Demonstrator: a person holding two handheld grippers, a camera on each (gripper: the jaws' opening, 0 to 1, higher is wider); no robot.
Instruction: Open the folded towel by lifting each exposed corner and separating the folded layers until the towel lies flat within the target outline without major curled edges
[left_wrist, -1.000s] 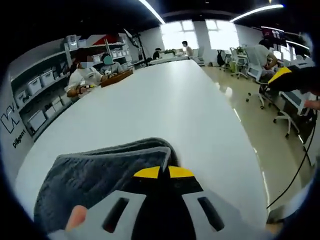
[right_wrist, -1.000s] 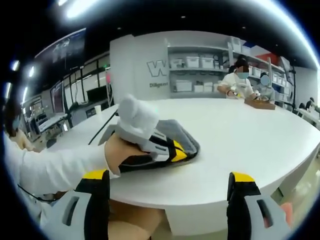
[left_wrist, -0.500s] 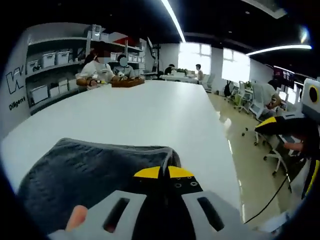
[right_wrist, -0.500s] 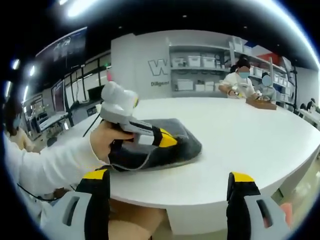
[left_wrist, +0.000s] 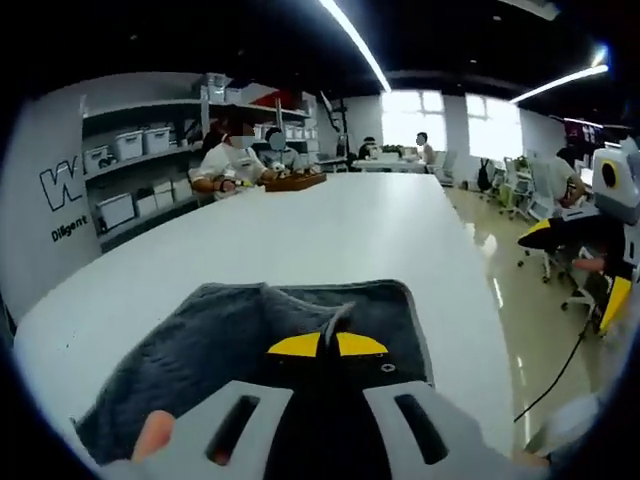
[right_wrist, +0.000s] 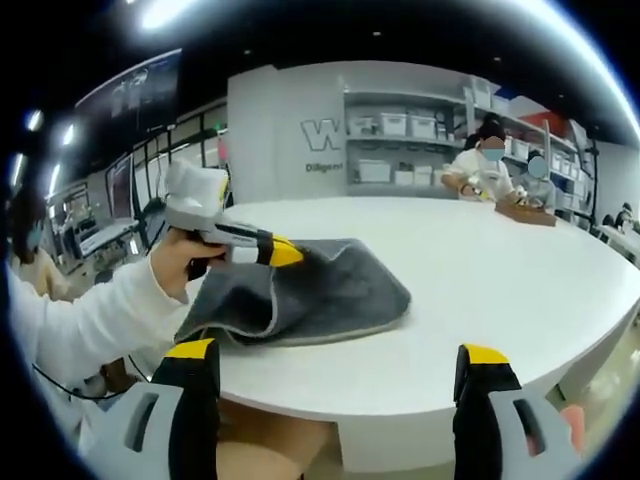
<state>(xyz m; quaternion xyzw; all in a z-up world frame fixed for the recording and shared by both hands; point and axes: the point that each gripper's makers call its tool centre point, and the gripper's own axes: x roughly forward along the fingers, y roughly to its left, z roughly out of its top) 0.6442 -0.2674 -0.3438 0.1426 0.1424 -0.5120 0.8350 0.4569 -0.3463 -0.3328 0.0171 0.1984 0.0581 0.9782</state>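
Towel: grey terry towel (right_wrist: 300, 295) lies on the white counter (right_wrist: 480, 300), near its edge at 7 o'clock in the right tool view; partly unfolded, one layer lifted into a raised fold.
Left tool: left tool (left_wrist: 327, 345) has its yellow-tipped jaws pressed together on a pinched ridge of the towel (left_wrist: 250, 340); in the right tool view it (right_wrist: 285, 254) grips the cloth at the towel's 10 o'clock side, held by a hand (right_wrist: 180, 262) in a white sleeve.
Right tool: right tool (right_wrist: 340, 365) has its jaws spread wide with nothing between them, held off the counter's edge, apart from the towel.
Counter: long, white, running toward 12 o'clock in the left tool view (left_wrist: 330, 230).
Background: seated people (left_wrist: 240, 165) at the counter's far end; shelves with storage boxes (left_wrist: 130, 150) on the wall at 10 o'clock.
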